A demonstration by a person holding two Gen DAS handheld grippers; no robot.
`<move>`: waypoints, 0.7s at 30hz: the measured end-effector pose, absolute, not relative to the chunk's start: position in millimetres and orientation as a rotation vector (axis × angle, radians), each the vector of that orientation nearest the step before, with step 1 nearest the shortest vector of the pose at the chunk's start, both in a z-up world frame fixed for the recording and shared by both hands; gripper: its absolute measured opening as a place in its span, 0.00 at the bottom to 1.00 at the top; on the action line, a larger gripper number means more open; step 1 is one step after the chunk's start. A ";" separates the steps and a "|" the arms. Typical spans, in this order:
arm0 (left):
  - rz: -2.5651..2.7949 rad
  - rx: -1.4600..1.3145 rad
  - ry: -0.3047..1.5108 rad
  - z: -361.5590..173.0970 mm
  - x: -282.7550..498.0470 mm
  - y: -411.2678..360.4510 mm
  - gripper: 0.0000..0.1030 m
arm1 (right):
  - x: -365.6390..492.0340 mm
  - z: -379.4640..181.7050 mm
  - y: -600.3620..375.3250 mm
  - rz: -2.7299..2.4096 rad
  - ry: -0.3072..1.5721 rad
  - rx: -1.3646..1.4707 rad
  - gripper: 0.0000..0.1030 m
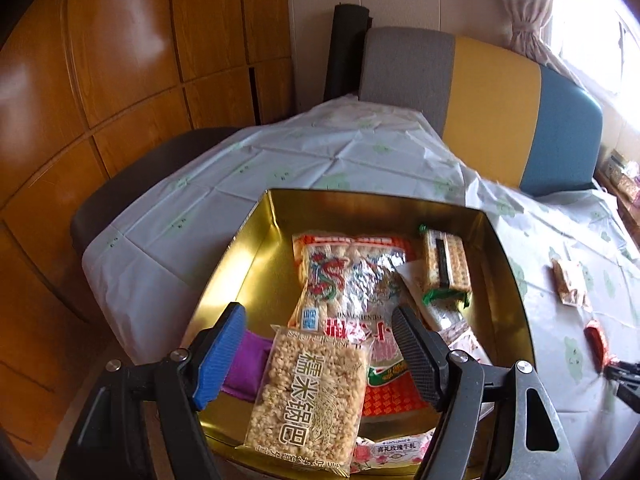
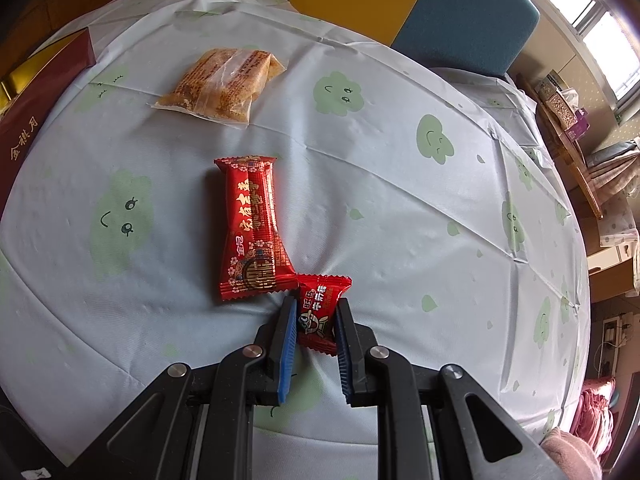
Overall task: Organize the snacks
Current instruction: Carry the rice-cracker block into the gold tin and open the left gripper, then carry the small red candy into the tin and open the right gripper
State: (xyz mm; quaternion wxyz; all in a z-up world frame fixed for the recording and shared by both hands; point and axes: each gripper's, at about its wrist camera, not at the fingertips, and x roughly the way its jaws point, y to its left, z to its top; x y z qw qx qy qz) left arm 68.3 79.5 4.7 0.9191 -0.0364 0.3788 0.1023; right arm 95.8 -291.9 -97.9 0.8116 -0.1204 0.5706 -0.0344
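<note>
A gold tin [image 1: 372,196] holds several snack packs: a puffed-rice pack [image 1: 308,392], a big red and silver bag [image 1: 352,280], a cracker pack [image 1: 444,264] and a purple packet [image 1: 244,364]. My left gripper [image 1: 318,312] hovers open over the tin, its pads well apart from the rice pack lying below them. In the right wrist view my right gripper [image 2: 315,302] is shut on a small red candy packet [image 2: 320,312] that rests on the tablecloth. A long red snack pack [image 2: 252,232] lies touching the candy's far end.
A clear bag of orange-brown snacks [image 2: 224,84] lies farther back on the pale cloth with green clouds [image 2: 400,208]. The tin's dark red outer wall [image 2: 40,92] stands at the left. A grey, yellow and blue chair back [image 1: 480,100] and wooden cabinets [image 1: 120,80] stand behind the table.
</note>
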 end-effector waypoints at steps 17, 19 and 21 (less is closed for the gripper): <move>0.233 -0.051 0.707 30.5 48.0 82.1 0.74 | 94.3 -97.2 -290.1 -0.081 1.216 -0.269 0.18; 0.235 -0.052 0.707 30.4 47.2 84.0 0.74 | 94.1 -97.1 -289.5 -0.083 1.215 -0.269 0.18; 0.239 -0.053 0.706 30.7 46.2 86.1 0.74 | 94.0 -96.9 -289.2 -0.086 1.214 -0.270 0.18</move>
